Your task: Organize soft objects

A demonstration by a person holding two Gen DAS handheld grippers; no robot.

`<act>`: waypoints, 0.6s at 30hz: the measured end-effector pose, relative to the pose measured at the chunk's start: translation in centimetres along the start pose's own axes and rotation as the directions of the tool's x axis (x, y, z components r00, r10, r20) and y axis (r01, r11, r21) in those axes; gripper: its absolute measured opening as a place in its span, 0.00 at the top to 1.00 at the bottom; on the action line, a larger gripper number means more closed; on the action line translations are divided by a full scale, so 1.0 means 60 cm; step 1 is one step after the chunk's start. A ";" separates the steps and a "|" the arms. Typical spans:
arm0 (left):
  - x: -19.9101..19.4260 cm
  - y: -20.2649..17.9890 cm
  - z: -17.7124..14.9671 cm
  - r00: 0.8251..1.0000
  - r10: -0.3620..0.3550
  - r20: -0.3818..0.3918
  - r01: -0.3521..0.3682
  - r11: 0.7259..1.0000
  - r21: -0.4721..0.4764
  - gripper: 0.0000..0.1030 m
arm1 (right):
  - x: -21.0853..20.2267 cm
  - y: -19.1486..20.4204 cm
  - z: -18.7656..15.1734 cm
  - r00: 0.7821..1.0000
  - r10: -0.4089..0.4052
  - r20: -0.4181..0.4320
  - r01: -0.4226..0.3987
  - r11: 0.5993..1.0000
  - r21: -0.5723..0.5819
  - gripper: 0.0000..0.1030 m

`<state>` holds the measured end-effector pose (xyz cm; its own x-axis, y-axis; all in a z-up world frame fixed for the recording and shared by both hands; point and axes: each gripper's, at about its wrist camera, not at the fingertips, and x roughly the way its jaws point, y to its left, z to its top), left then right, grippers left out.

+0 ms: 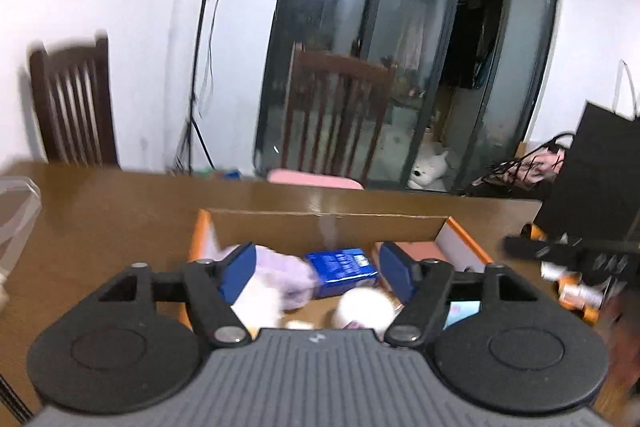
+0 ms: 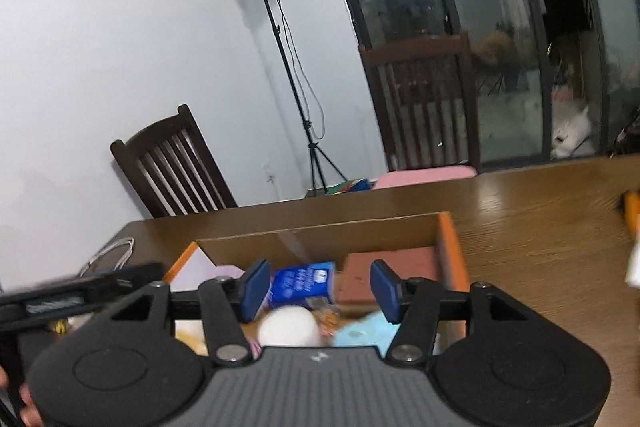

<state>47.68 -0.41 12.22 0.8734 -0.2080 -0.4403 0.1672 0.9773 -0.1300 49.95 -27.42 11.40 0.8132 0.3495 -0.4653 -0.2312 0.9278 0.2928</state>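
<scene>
An open cardboard box (image 1: 328, 223) with orange side flaps sits on the wooden table (image 1: 100, 211). Inside lie a blue tissue pack (image 1: 340, 269), a pale purple soft item (image 1: 280, 275), a white round soft object (image 1: 364, 309) and a reddish pad (image 1: 416, 249). My left gripper (image 1: 316, 273) is open and empty above the box. In the right wrist view the box (image 2: 320, 227), the blue pack (image 2: 302, 285), the white round object (image 2: 290, 327) and a light blue cloth (image 2: 362, 333) show. My right gripper (image 2: 316, 289) is open and empty over them.
Two dark wooden chairs (image 1: 72, 103) (image 1: 336, 111) stand behind the table, one with a pink cushion (image 1: 316, 179). A light stand (image 2: 280, 59) is by the wall. Small bottles (image 1: 576, 291) and a black bag (image 1: 600, 171) sit at the right. The other gripper (image 2: 60, 301) shows at the left.
</scene>
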 end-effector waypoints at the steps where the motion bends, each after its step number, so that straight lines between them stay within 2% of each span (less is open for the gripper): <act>1: -0.031 -0.002 -0.010 1.000 0.014 0.010 -0.015 0.999 0.036 0.28 | -0.022 -0.001 0.000 1.000 -0.015 0.005 0.016 1.000 -0.021 0.45; 2: -0.058 -0.004 -0.018 0.999 0.036 0.018 -0.038 0.997 0.062 0.28 | -0.052 -0.002 -0.003 0.999 -0.041 0.014 0.041 0.998 -0.047 0.44; 4: -0.109 -0.012 -0.041 0.996 0.074 0.048 -0.078 0.992 0.100 0.19 | -0.105 -0.003 -0.010 0.995 -0.086 0.046 0.089 0.993 -0.078 0.39; 6: -0.166 -0.016 -0.069 0.990 0.107 0.093 -0.117 0.987 0.113 0.06 | -0.160 0.000 -0.031 0.987 -0.128 0.096 0.137 0.986 -0.092 0.35; 12: -0.298 -0.063 -0.162 0.960 0.145 0.238 -0.185 0.970 0.155 0.00 | -0.282 0.049 -0.143 0.958 -0.152 0.244 0.201 0.960 -0.193 0.18; 18: -0.387 -0.080 -0.244 0.952 0.167 0.257 -0.197 0.975 0.097 0.00 | -0.348 0.109 -0.249 0.954 -0.125 0.272 0.191 0.954 -0.231 0.17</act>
<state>19.89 -0.84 10.04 0.9769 -0.0246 -0.2121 0.0353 0.9983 0.0466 23.48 -26.72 10.57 0.9503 0.1815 -0.2531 -0.1883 0.9821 -0.0026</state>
